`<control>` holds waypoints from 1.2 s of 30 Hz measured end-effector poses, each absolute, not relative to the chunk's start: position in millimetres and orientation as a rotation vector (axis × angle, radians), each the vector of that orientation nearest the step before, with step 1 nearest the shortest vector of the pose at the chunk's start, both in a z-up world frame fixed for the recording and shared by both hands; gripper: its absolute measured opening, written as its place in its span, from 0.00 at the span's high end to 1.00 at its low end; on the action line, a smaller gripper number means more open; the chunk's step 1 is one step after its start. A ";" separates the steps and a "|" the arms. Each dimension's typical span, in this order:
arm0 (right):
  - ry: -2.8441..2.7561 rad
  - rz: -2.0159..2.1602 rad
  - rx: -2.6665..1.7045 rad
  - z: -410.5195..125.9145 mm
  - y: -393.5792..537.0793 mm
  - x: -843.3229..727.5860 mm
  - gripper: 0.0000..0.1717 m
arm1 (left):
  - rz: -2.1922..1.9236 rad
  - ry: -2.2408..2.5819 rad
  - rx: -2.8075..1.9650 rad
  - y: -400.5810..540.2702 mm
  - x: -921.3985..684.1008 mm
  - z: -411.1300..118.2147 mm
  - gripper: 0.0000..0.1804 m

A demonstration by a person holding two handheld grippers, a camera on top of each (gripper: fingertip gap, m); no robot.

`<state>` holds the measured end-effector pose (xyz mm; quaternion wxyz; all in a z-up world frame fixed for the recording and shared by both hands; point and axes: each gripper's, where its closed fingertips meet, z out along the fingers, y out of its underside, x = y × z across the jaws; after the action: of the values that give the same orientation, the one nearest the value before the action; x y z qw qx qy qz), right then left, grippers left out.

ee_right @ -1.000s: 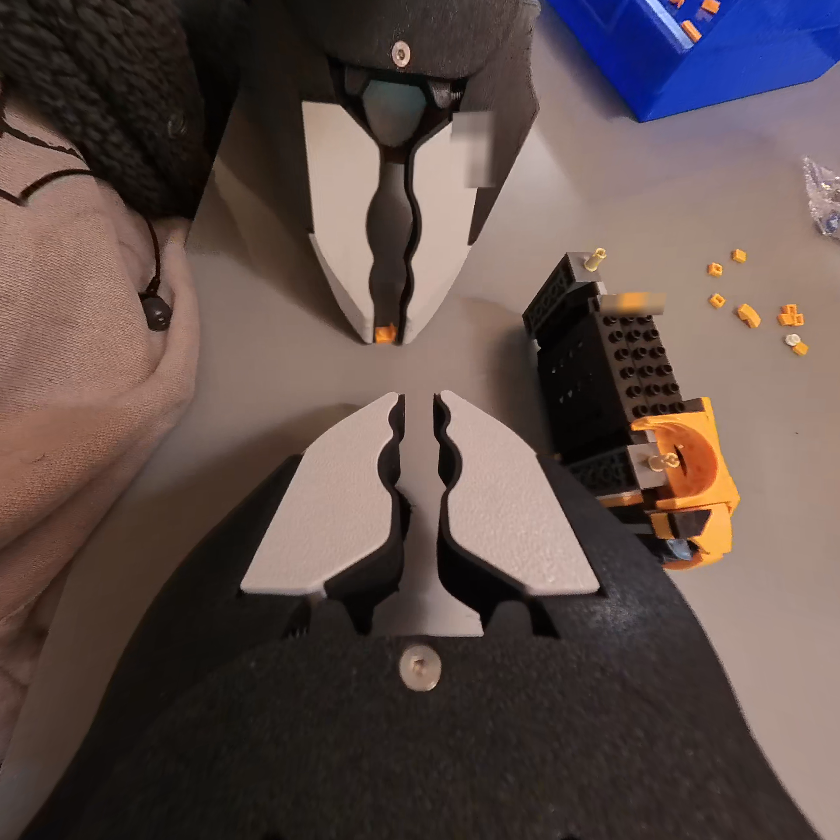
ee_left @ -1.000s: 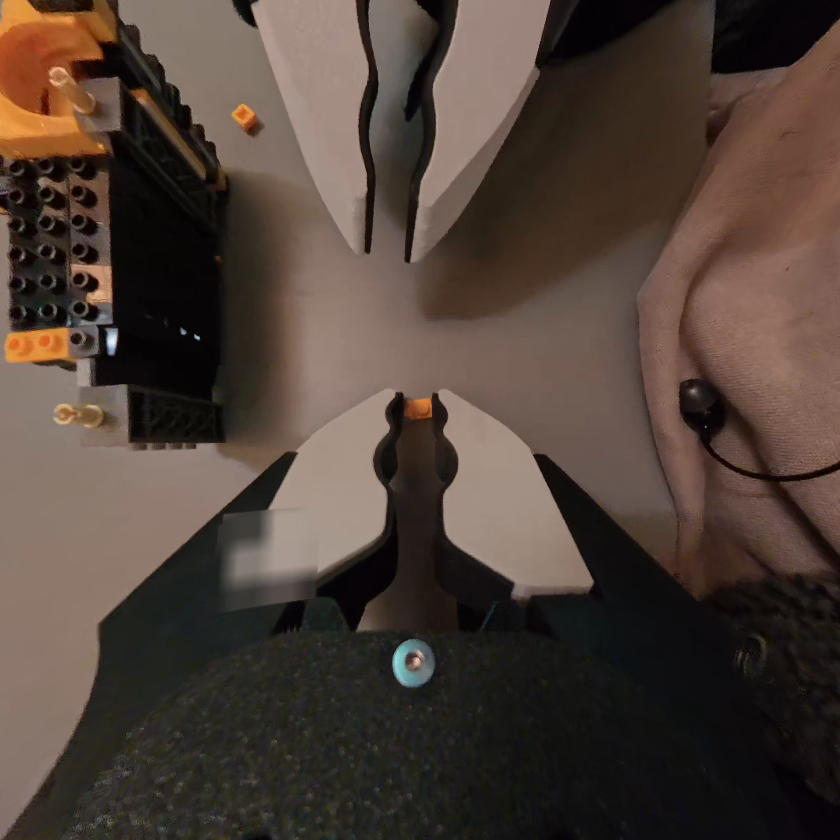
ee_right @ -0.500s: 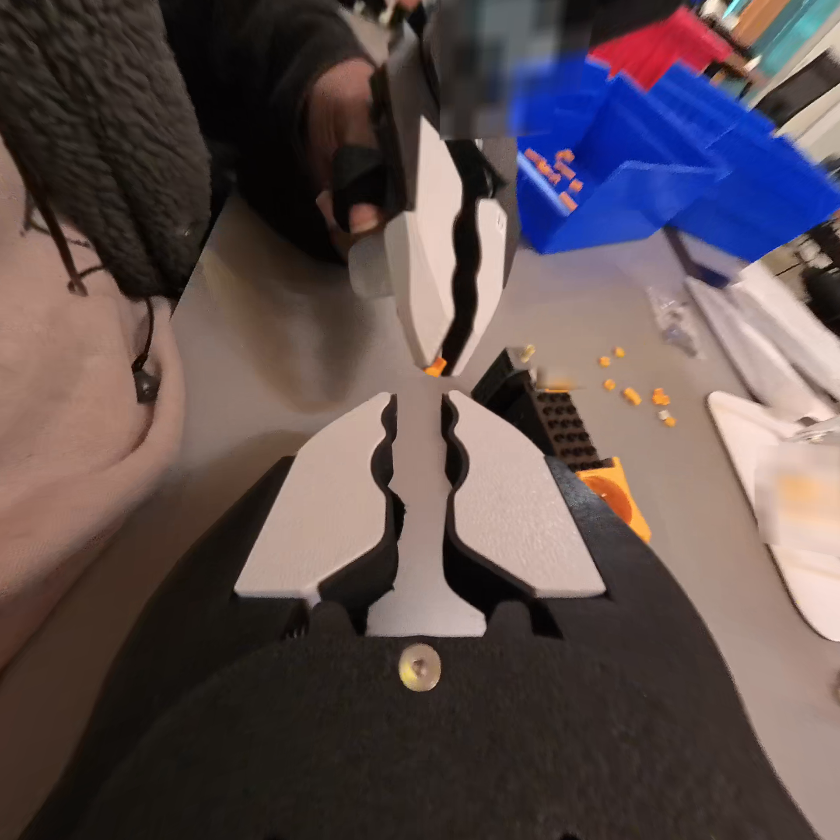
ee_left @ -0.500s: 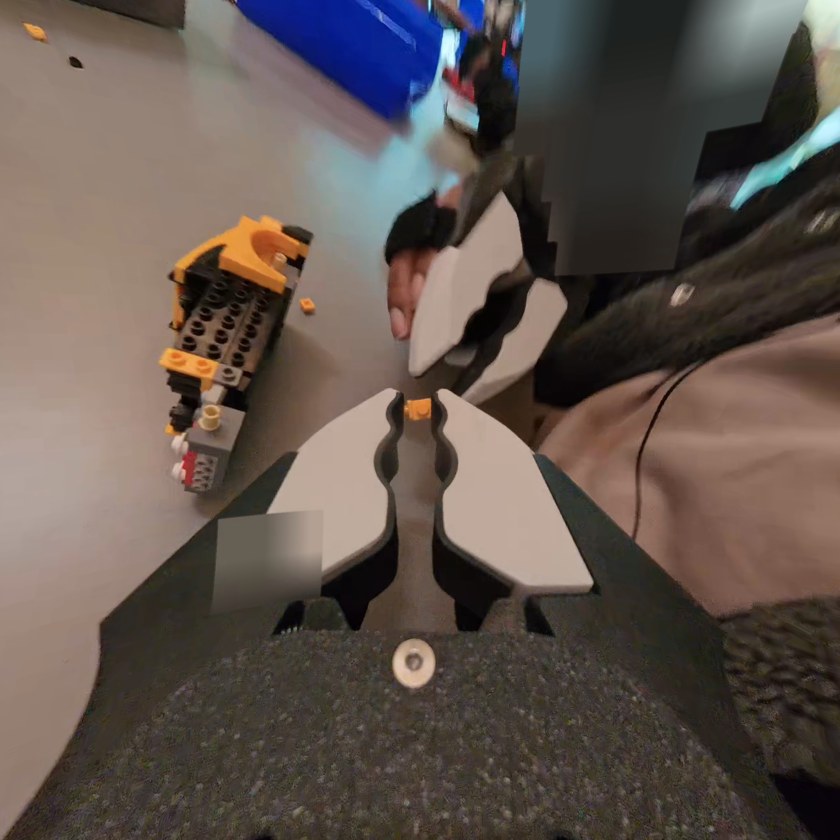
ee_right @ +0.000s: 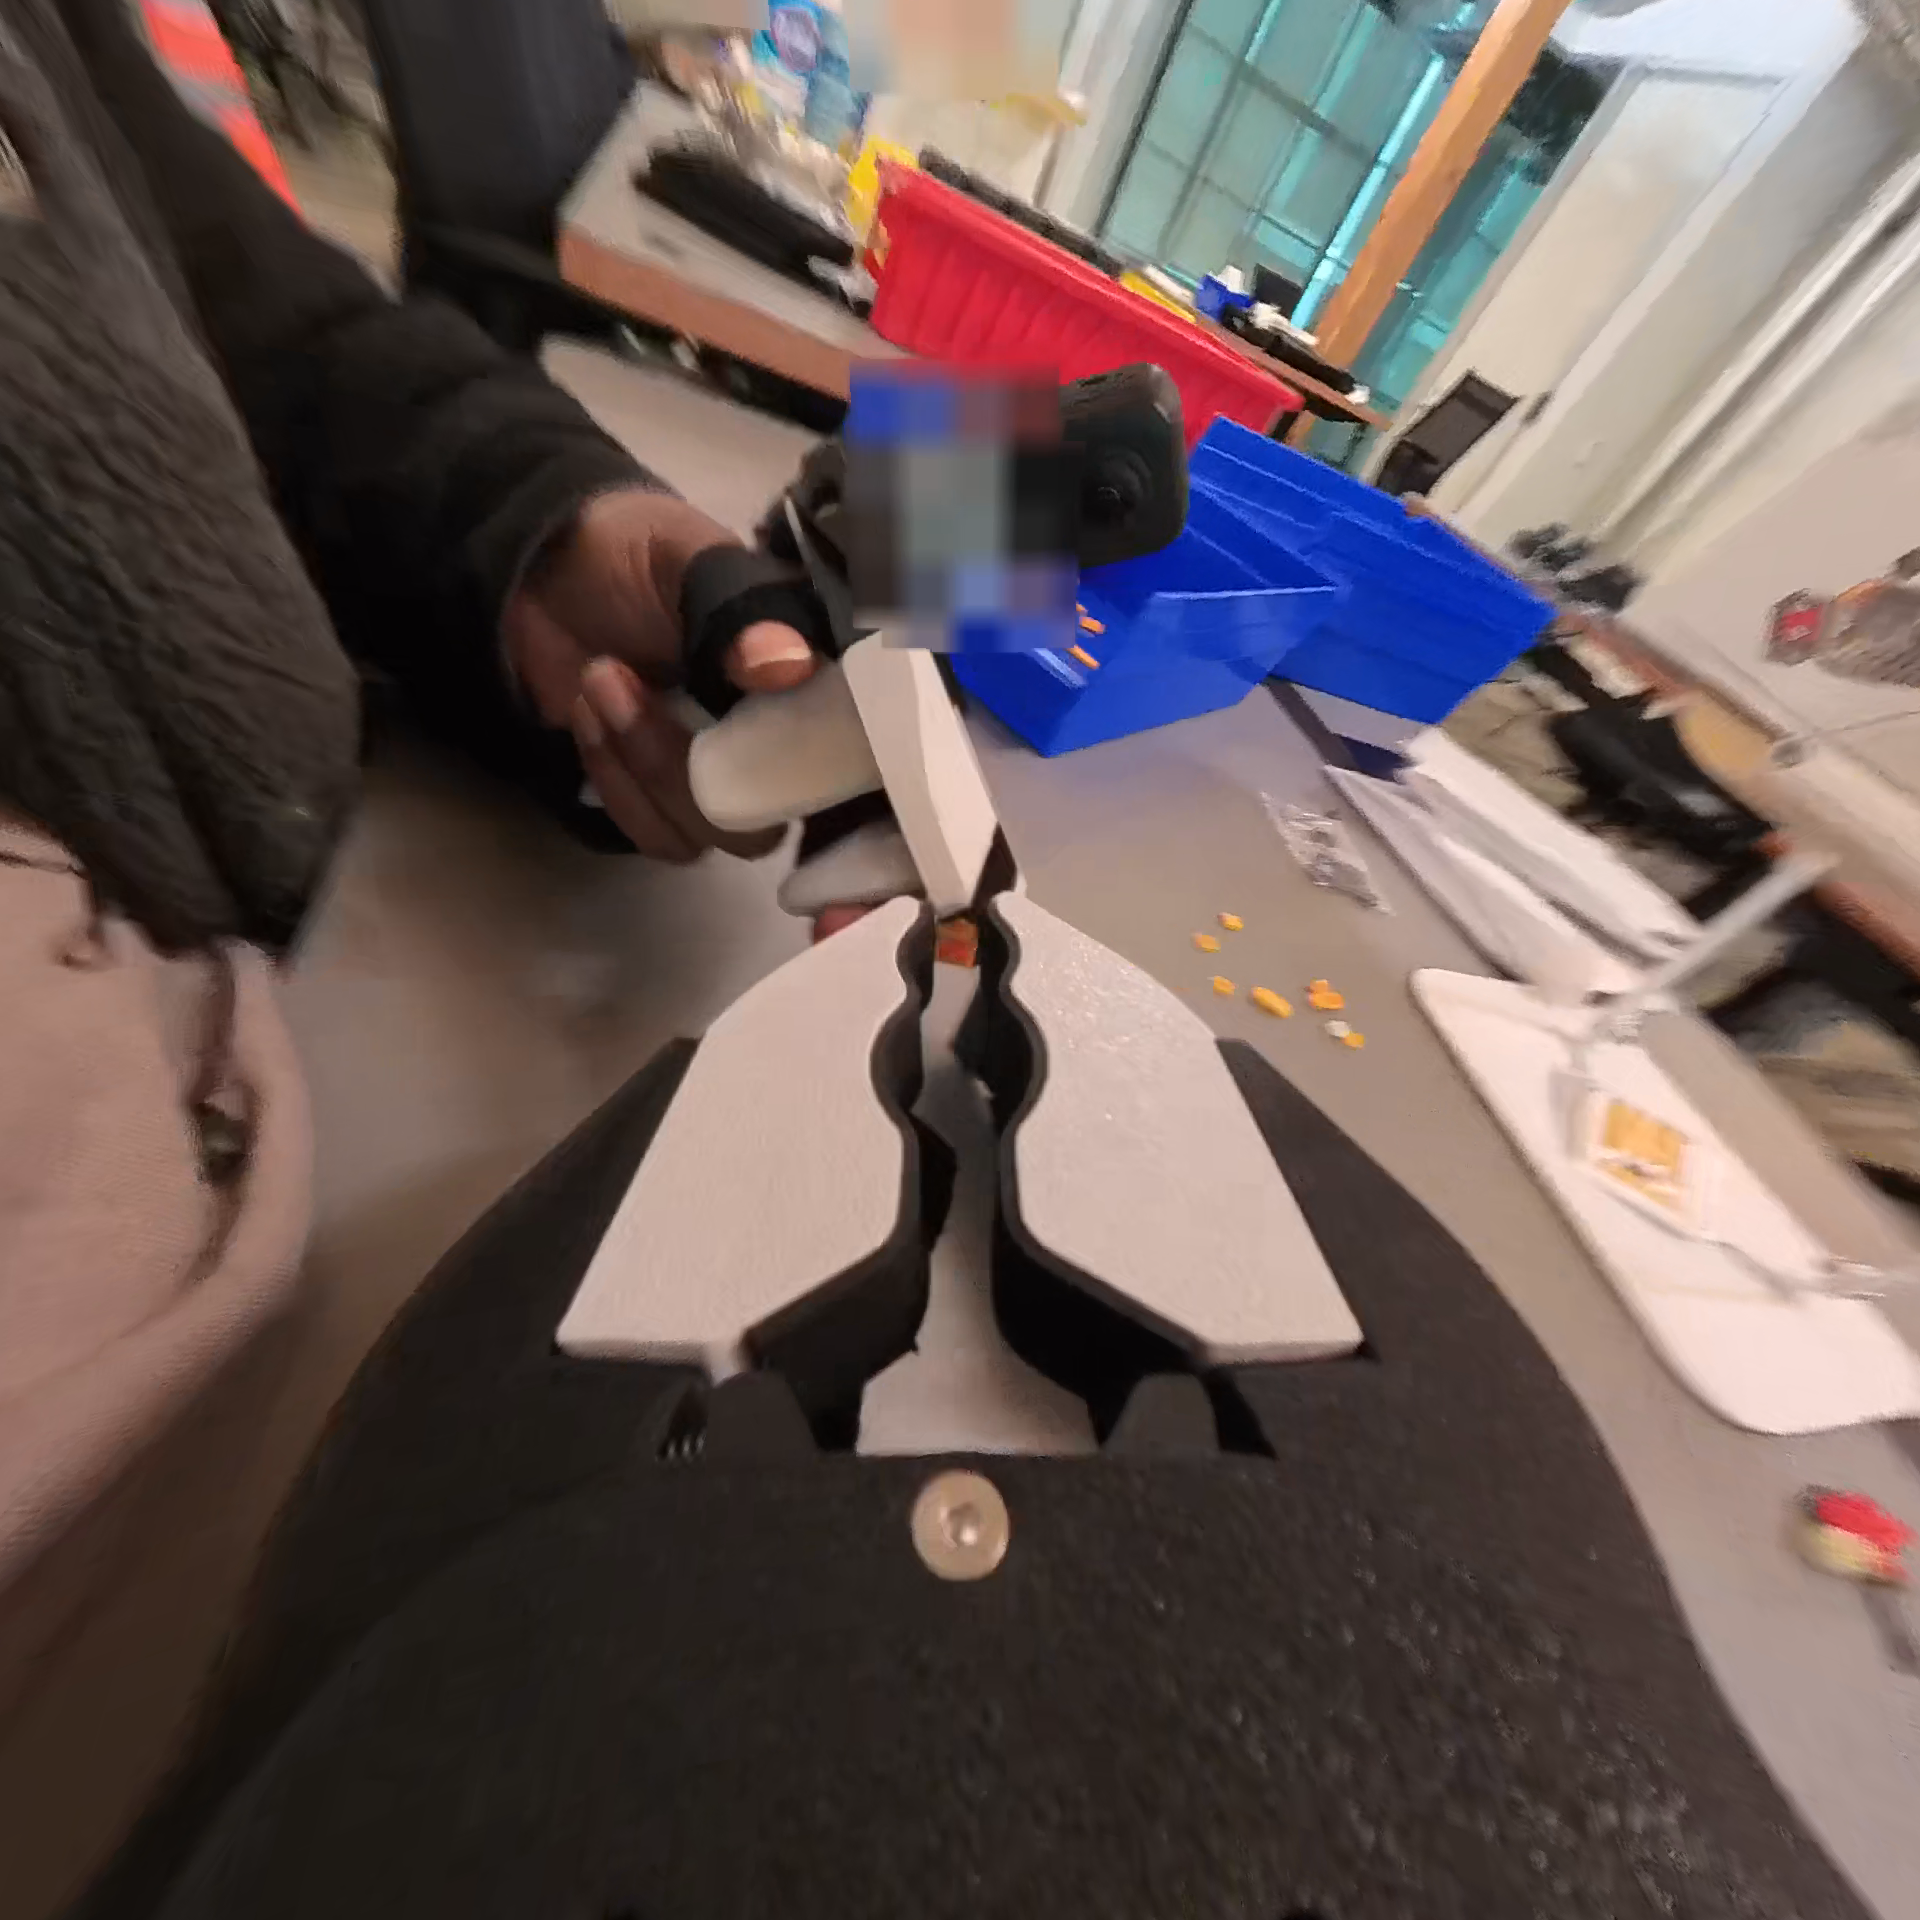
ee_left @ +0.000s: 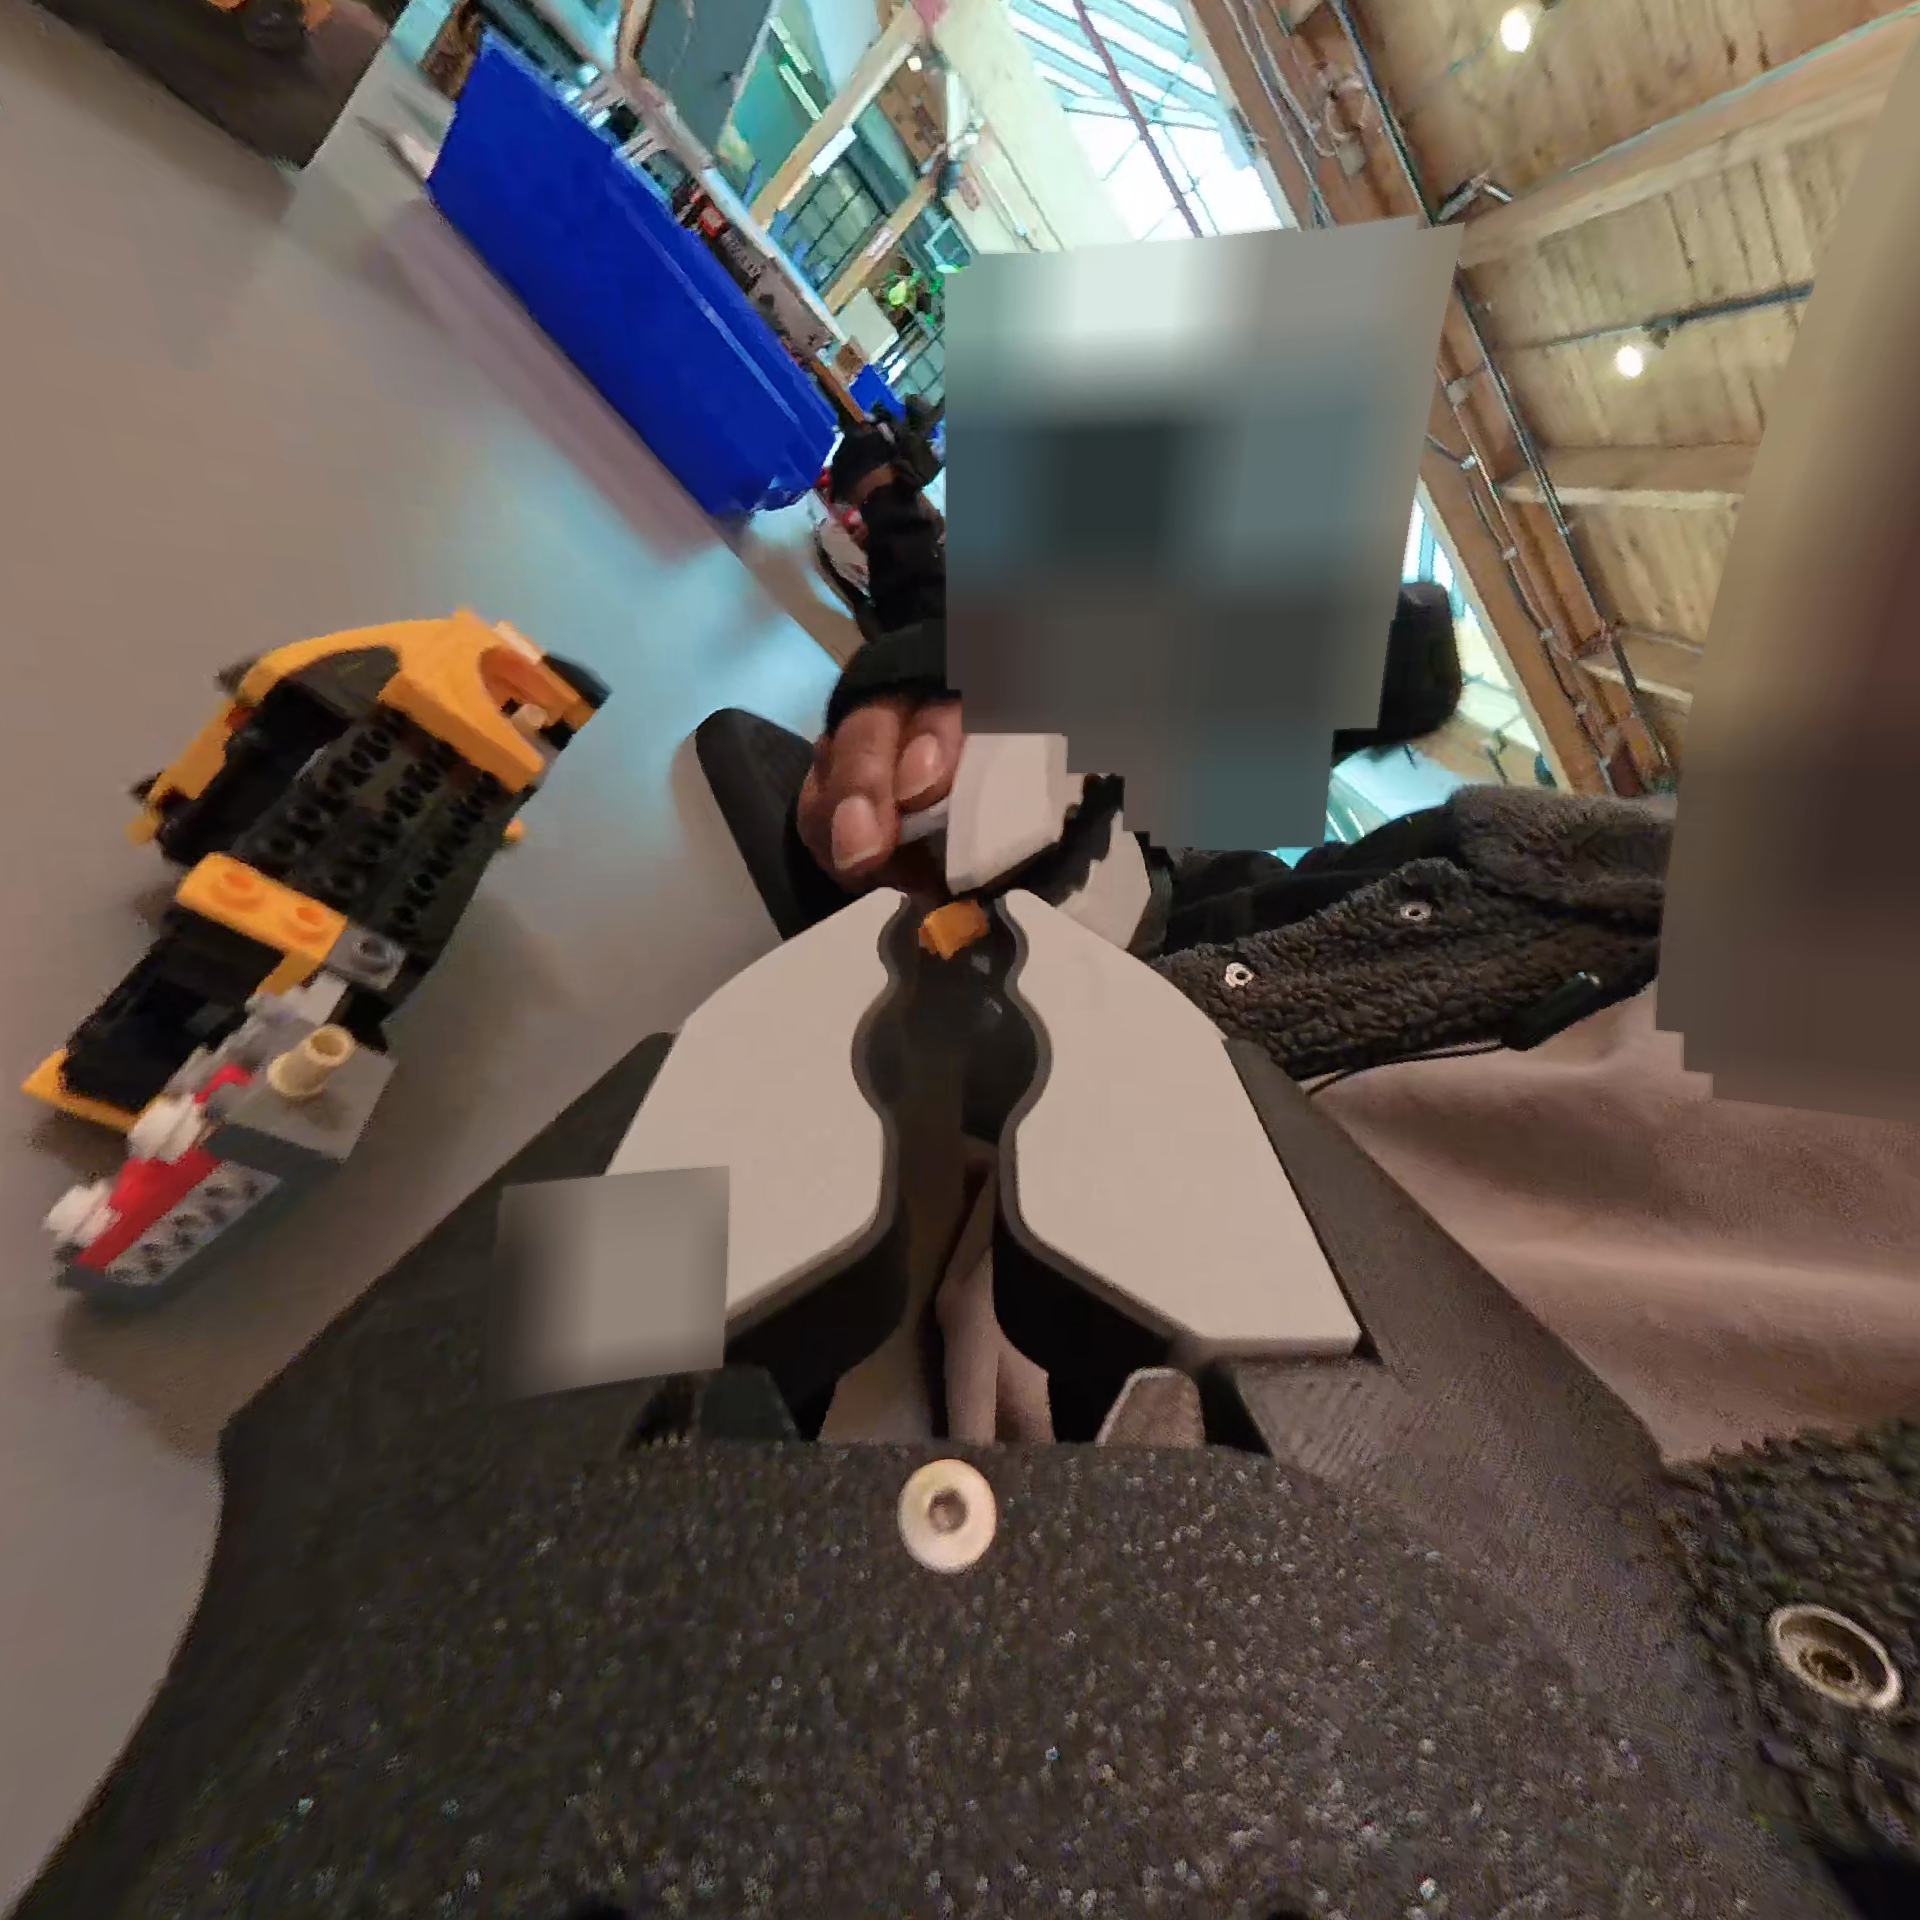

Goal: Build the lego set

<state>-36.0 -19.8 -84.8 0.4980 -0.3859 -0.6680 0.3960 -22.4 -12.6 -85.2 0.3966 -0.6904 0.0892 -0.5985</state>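
Left tongs [ee_left: 951,920] nearly closed, pinching a small orange brick [ee_left: 950,928] at the tips, centre of the frame. Right tongs [ee_right: 957,935], also nearly closed, meet the same brick tip-to-tip w/ the left; both pairs grip it above the counter [ee_left: 260,499]. Black-and-orange brick model [ee_left: 343,821] lies at mid left. Blue bin [ee_right: 1195,634] & loose orange bits [ee_right: 1273,1000] sit at right centre.

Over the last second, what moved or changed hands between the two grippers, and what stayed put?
Both grippers lifted off the grey table and tipped up. The right gripper, a second ago apart from the left gripper, now meets it tip to tip at the small orange brick. The left's pads stayed clamped on that brick; the orange-and-black brick model lies unmoved.
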 end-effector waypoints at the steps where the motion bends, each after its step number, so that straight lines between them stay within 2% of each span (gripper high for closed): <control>1: -1.604 1.084 -0.973 -80.4 -21.1 -33.3 0.96 | -1.493 0.269 -1.723 -14.2 -22.8 -80.7 0.91; 7: -1.551 1.688 -1.155 -64.2 -20.4 -17.2 0.96 | -1.140 0.606 -1.662 -23.6 -23.0 -68.0 0.92; 12: -1.449 2.152 -1.287 -51.7 -20.9 -13.1 0.96 | -0.558 0.940 -1.503 -26.5 -15.2 -62.8 0.92; 15: -1.413 2.284 -1.354 -51.8 -21.0 -15.4 0.96 | -0.314 1.022 -1.408 -26.0 -10.6 -59.1 0.94; 19: -1.393 2.357 -1.395 -53.3 -24.2 -18.0 0.96 | -0.198 1.055 -1.398 -21.7 -11.4 -63.9 0.95; 29: -1.404 2.308 -1.442 -63.1 -22.8 -23.5 0.95 | -0.277 1.051 -1.469 -22.6 -11.7 -75.4 0.99; 36: -1.720 1.652 -1.267 -84.5 -12.4 -18.1 0.89 | -0.544 0.962 -1.720 -16.9 -20.4 -93.7 1.00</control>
<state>-18.1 -12.4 -84.5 0.2188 -0.4579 -0.6215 0.5968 -20.4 -16.9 -93.7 0.5216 -0.7178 0.4014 -0.2273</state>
